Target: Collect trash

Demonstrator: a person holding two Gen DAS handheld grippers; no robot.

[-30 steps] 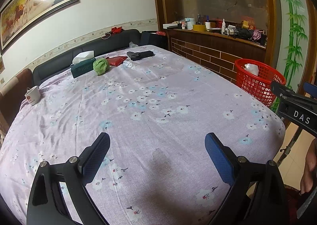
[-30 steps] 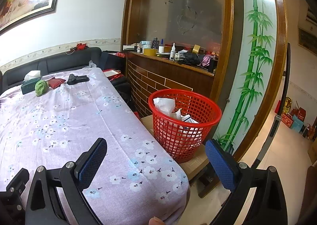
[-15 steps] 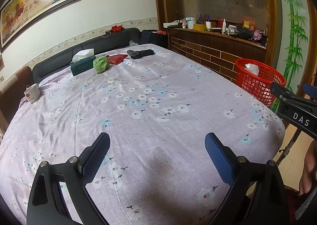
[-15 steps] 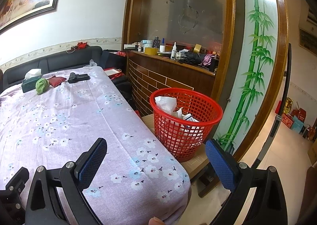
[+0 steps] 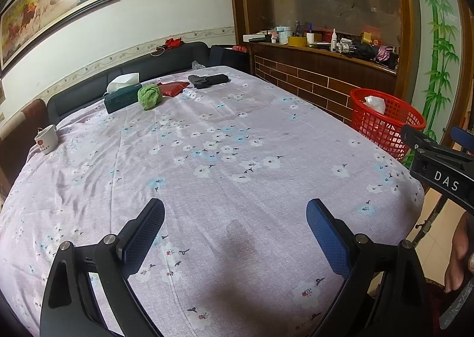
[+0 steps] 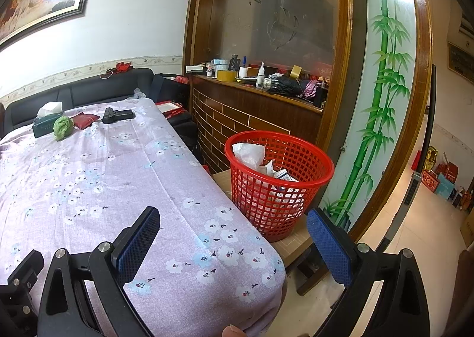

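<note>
Right now I am holding my left gripper (image 5: 235, 218) low over the near end of the tabletop (image 5: 225, 165), its blue-padded fingers (image 5: 324, 233) spread wide with nothing between them. A purple flowered cloth is covering the whole tabletop, and only bare cloth is lying under these fingers.

My right gripper (image 6: 232, 228) is hovering at the tabletop's right corner, fingers (image 6: 134, 243) likewise wide apart and holding nothing. Between them I am looking at the red mesh wastebasket (image 6: 278, 183), which is standing on a low wooden stand (image 6: 291, 243) just beside the tabletop's edge. Crumpled white paper (image 6: 248, 153) and a few small packets are sitting inside it.

Along the far end of the tabletop, well apart from both grippers, things are lying in a loose row: a dark green tissue box (image 5: 121, 97) with a white tissue poking up, a crumpled green cloth (image 5: 149, 95) touching its right end, a red pouch (image 5: 173, 88) and a black case (image 5: 209, 80). A white mug (image 5: 46, 138) is standing alone near the left edge.

Behind the tabletop a black sofa (image 5: 166, 62) is running along the wall. To the right, a brick-patterned wooden counter (image 6: 251, 100) is carrying bottles, tape rolls and clutter, close behind the wastebasket.
</note>
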